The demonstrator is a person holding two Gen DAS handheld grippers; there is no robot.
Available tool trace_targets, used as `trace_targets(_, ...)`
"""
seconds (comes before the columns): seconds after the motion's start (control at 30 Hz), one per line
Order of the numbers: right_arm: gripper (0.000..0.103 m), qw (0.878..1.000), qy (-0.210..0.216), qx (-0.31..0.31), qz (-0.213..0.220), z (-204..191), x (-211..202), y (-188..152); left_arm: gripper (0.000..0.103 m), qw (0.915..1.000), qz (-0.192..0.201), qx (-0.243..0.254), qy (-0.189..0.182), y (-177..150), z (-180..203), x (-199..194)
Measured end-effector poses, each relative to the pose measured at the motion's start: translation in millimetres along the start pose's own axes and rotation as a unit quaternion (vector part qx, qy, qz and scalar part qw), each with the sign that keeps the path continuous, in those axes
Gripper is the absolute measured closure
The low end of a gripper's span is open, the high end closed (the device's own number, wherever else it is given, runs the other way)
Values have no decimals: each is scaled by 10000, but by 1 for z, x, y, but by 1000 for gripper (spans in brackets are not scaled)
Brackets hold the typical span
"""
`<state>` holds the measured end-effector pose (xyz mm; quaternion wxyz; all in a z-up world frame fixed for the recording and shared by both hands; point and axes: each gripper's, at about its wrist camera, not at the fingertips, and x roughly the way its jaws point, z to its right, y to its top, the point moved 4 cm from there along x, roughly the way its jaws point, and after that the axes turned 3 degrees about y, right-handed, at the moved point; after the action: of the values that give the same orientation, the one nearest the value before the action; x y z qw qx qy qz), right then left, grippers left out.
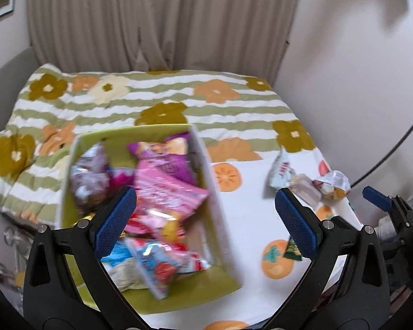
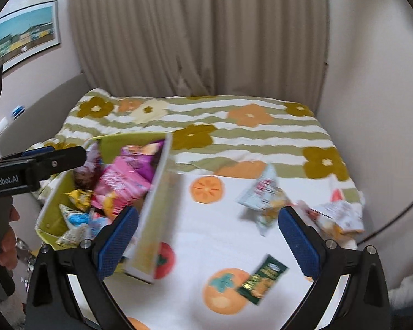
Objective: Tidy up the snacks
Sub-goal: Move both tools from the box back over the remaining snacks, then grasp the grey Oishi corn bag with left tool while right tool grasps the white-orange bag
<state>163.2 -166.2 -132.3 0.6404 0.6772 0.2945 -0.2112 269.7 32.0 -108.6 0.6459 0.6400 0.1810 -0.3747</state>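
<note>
Both views are smeared with motion blur, so package lettering is unreadable. Nearest in, the left gripper [image 1: 206, 221] hangs with its blue pads spread wide, pinching nothing, one pad over the snack-filled green box [image 1: 220, 280] and the other over the bedsheet. The right gripper [image 2: 208, 240] is likewise gaping and empty, over the white persimmon-print sheet [image 2: 220, 236]. Between its fingers lies a dark green snack packet [image 2: 263, 280], flat on the sheet; in the left view that packet is mostly hidden behind a finger. Farther out, a pale snack bag [image 2: 264, 195] and a crumpled white wrapper [image 2: 338, 217] lie loose on the sheet, possibly more than one piece there. The box brims with pink, purple and blue bags. Beyond, the flowered striped quilt [image 2: 234, 134], then beige curtains [image 2: 201, 33].
</note>
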Motion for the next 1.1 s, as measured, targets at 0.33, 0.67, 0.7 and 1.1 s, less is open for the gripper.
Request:
trace_targets(0.33, 2, 9987, -342, 379, -93, 117, -11, -17, 3, 9981, -515, 244, -226, 10, 108, 78)
trace_targets(0.67, 2, 9979, -301, 128, -567, 206, 29, -34, 3, 9917, -1196, 448, -140, 5, 179, 175)
trace_targets(0.7, 2, 9978, -264, 97, -599, 212, 35, -36, 3, 9909, -1260, 448, -120, 3, 182, 185)
trace_targets(1.1, 2, 9944, 33, -396, -983, 242, 94, -63, 3, 9805, -1921, 398, -110, -31, 198, 280)
